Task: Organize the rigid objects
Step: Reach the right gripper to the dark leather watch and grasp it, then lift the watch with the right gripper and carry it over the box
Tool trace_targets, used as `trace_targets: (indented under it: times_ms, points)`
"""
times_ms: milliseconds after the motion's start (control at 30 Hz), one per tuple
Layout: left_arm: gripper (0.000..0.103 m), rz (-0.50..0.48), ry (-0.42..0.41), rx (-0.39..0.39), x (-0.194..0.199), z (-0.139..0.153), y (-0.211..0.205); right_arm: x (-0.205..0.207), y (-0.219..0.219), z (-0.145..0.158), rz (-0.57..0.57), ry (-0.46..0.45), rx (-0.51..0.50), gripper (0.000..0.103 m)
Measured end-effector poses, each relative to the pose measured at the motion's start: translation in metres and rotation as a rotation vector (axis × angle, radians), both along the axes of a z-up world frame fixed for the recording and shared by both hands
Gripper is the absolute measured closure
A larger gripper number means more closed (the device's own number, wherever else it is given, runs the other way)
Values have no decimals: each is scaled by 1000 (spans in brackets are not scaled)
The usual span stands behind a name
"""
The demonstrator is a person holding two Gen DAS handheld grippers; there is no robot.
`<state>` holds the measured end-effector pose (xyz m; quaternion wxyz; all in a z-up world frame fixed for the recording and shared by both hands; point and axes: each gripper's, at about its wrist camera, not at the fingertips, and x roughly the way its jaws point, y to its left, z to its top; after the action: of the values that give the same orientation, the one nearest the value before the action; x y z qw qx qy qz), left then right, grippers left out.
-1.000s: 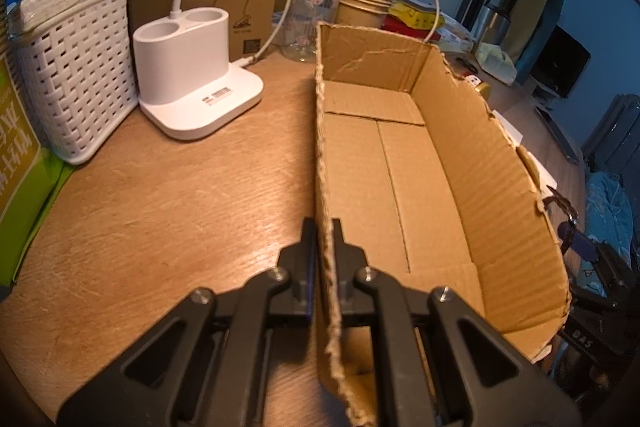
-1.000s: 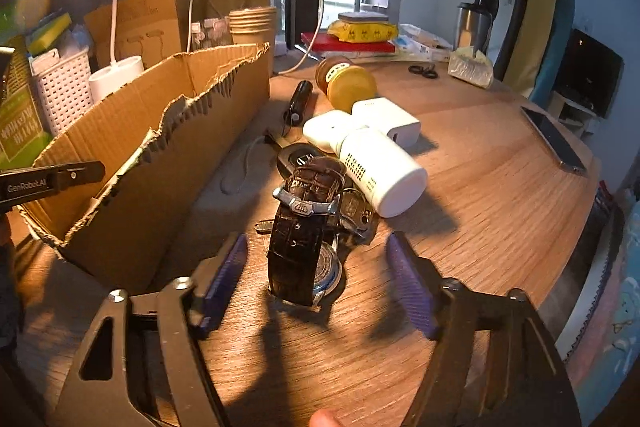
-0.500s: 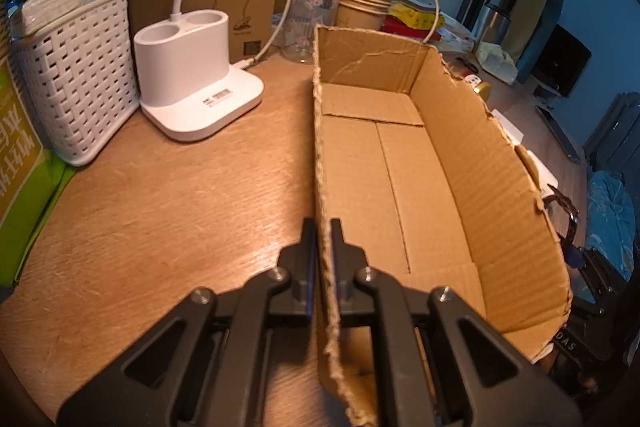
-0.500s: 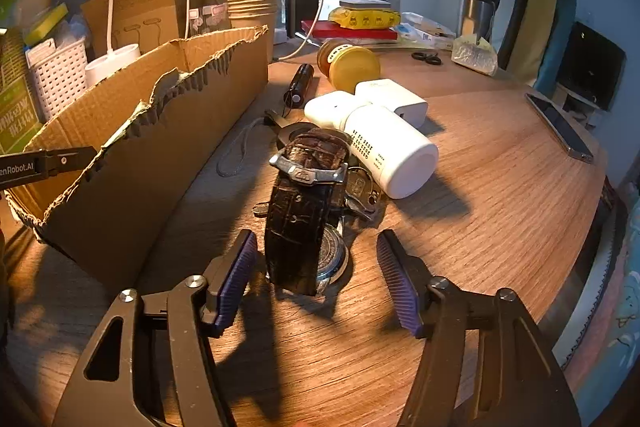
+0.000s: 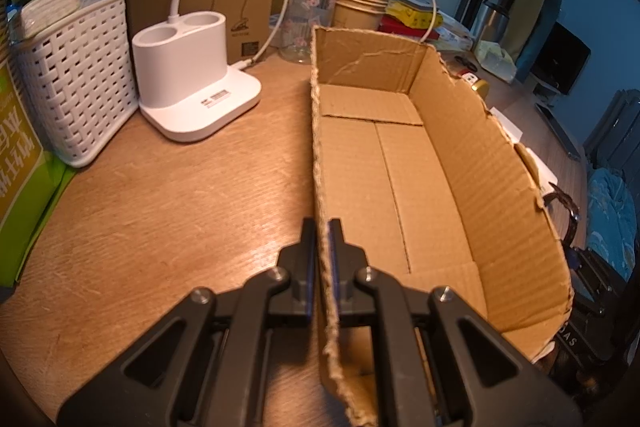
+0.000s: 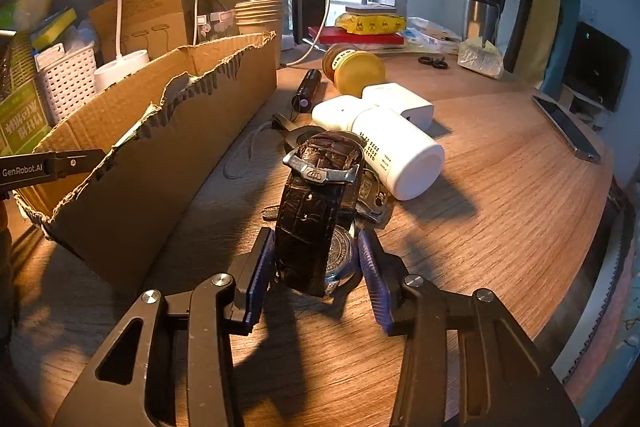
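The right gripper is closing on the wristwatch at frame centre, pads not yet pressing; its strap runs lengthwise between the jaws; the left gripper pinches the cardboard box wall at left.

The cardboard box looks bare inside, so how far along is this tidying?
Barely begun. The cardboard box holds nothing yet; the left tongs pinch its near wall, steadying it. In hand: the right tongs are closing around the brown-strapped watch, standing on the table. Left outside the box: the white bottle, yellow-lidded jar, black tube and white charger.
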<state>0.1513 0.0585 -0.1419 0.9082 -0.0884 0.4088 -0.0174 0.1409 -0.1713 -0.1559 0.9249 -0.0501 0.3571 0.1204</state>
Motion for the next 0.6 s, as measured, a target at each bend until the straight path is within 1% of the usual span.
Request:
trace_targets:
  times_ms: [300,600]
  points:
    - [96,-1,0,1,0,0,0,0,-1,4,4,-1,16,58]
    - [96,0,-1,0,0,0,0,-5,-3,18,7,-28,28,58]
